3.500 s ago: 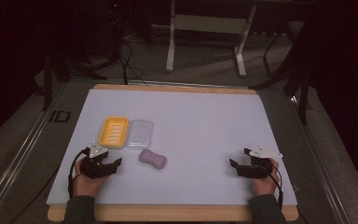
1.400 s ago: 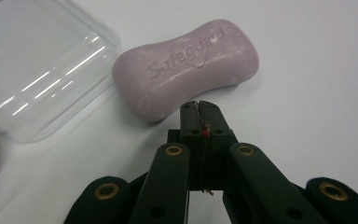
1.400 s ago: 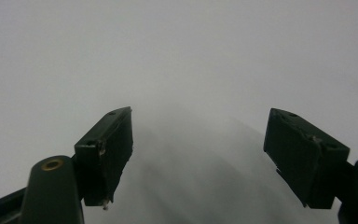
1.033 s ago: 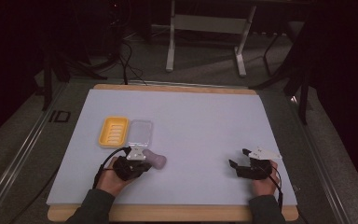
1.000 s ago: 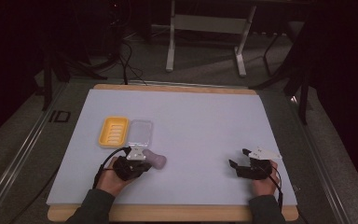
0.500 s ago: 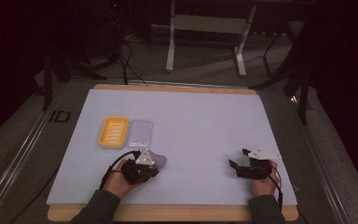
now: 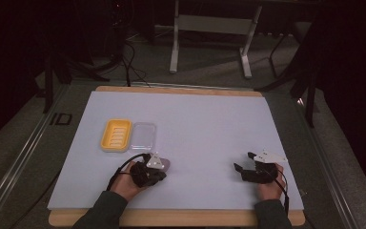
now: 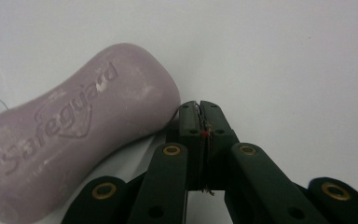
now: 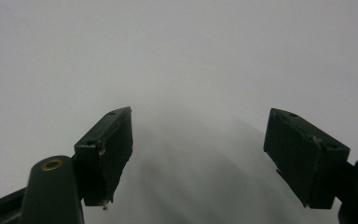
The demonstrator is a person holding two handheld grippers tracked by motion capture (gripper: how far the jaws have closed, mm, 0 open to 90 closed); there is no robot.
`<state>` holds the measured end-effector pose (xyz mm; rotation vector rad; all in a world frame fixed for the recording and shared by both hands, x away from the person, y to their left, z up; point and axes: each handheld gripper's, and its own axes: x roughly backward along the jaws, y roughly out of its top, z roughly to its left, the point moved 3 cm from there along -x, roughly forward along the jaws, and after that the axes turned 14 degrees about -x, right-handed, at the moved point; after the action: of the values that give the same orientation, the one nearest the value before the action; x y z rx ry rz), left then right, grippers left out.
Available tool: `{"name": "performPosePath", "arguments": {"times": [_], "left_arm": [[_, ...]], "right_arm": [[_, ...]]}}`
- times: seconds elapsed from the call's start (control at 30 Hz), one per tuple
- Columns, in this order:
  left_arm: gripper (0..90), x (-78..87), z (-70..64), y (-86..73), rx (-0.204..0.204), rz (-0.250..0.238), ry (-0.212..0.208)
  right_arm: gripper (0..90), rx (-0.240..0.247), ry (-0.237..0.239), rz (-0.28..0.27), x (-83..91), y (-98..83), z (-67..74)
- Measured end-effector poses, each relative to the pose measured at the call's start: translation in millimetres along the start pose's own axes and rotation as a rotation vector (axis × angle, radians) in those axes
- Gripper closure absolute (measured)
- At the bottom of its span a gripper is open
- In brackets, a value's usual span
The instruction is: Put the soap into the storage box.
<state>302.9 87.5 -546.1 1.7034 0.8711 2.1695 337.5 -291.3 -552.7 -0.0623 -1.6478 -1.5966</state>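
My left gripper sits with its jaws pressed flat together on nothing, their tips touching the end of the purple soap bar, which lies on the white table just beside them; in the high view that gripper is at the near left, with the soap peeking out past it; the yellow soap dish and its clear lid lie close behind, side by side and touching. I judge the step in hand to be nudging or taking up the soap for the dish; closed jaws can only push, and a rounded bar will likely spin away off-centre; so I'd spread them, straddle the narrow waist, and close gently, since soap slips. My right gripper rests with jaws wide apart over bare table, well away at the near right; I'd leave it parked.
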Motion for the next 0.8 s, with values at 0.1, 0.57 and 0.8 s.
{"name": "performPosePath", "arguments": {"times": [0.1,0.57,0.8], "left_arm": [[88.2,-2.2,1.9,3.1,-0.003,0.006,0.001],[81.2,-15.9,21.5,20.9,0.043,0.045,0.069],[76.4,-4.7,25.9,24.8,0.054,0.0,0.039]], "right_arm": [[23.4,0.0,0.0,-0.001,0.0,0.0,0.1],[23.3,0.004,0.001,0.004,-0.2,-0.1,0.6],[23.4,0.007,0.001,0.004,-0.4,-0.1,0.8]]}}
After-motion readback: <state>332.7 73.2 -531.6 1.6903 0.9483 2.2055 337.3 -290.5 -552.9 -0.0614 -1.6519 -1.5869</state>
